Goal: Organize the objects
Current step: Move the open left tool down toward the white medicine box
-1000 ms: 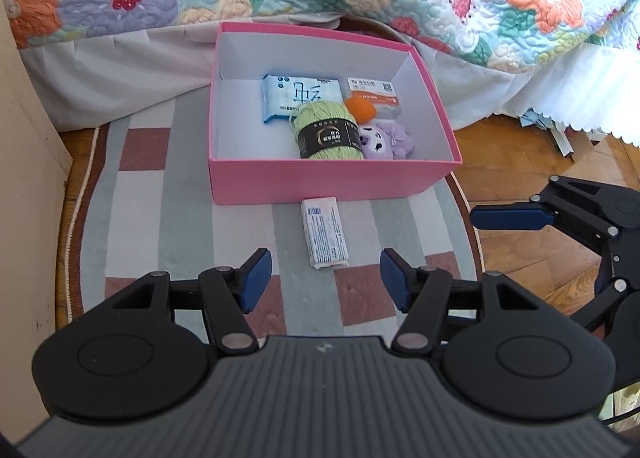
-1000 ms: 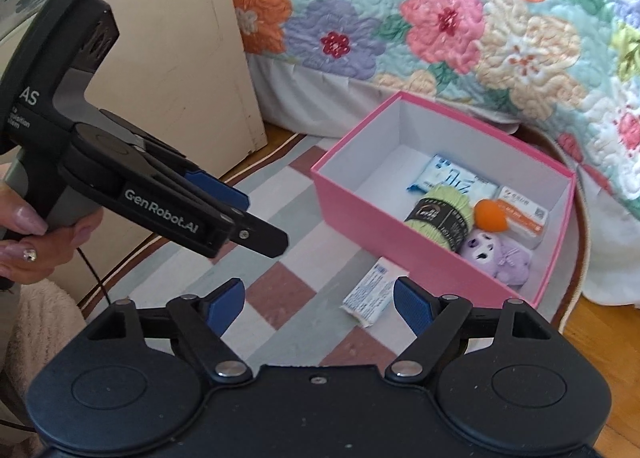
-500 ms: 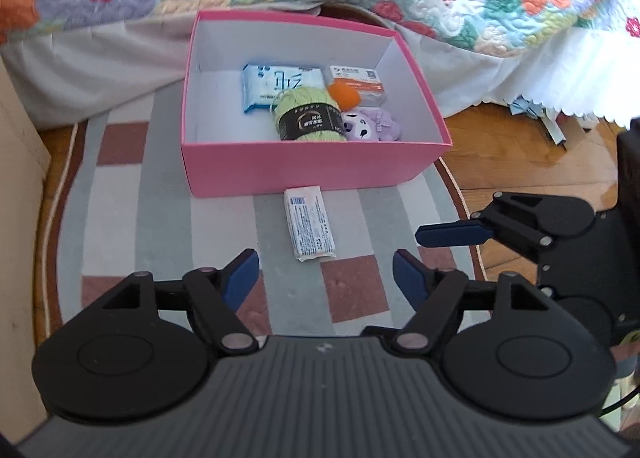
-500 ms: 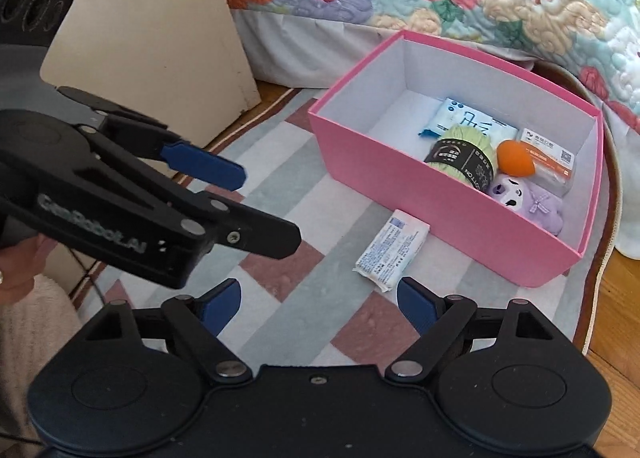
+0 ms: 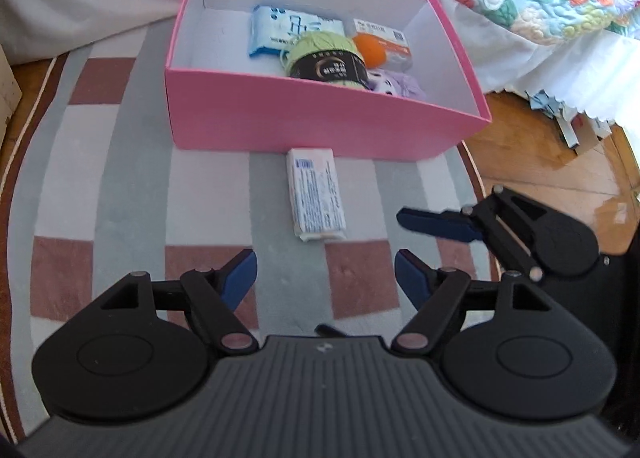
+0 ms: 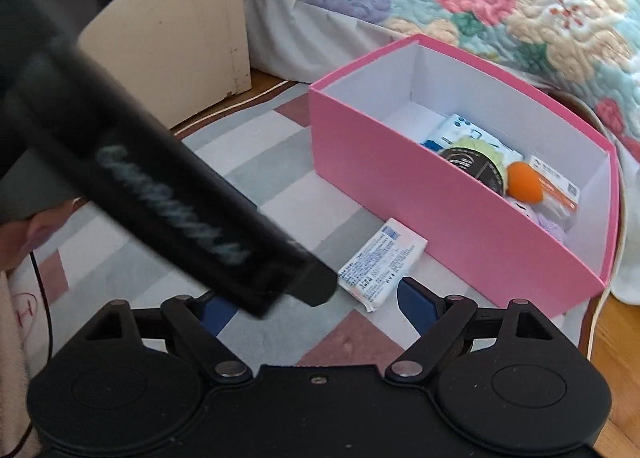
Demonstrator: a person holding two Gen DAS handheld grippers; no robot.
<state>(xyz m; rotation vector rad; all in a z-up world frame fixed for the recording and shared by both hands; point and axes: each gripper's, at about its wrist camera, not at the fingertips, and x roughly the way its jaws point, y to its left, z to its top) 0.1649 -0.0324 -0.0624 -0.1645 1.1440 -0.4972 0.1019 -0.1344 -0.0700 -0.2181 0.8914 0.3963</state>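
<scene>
L claw point(image 5: 325, 272) over checked rug point(image 5: 120, 186), wood floor point(image 5: 532, 162).

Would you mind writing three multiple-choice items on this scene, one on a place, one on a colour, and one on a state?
1. Where is the white packet?
A. inside the box
B. on the rug in front of the box
C. on the quilt

2. What colour is the outside of the box?
A. pink
B. green
C. blue

3. How is the left gripper?
A. shut on the packet
B. shut on yarn
C. open, holding nothing

Answers:
1 B: it lies flat on the striped rug, just outside the box's front wall.
2 A: its outer walls are pink, its inside white.
3 C: its blue pads stand apart over bare rug.
</scene>
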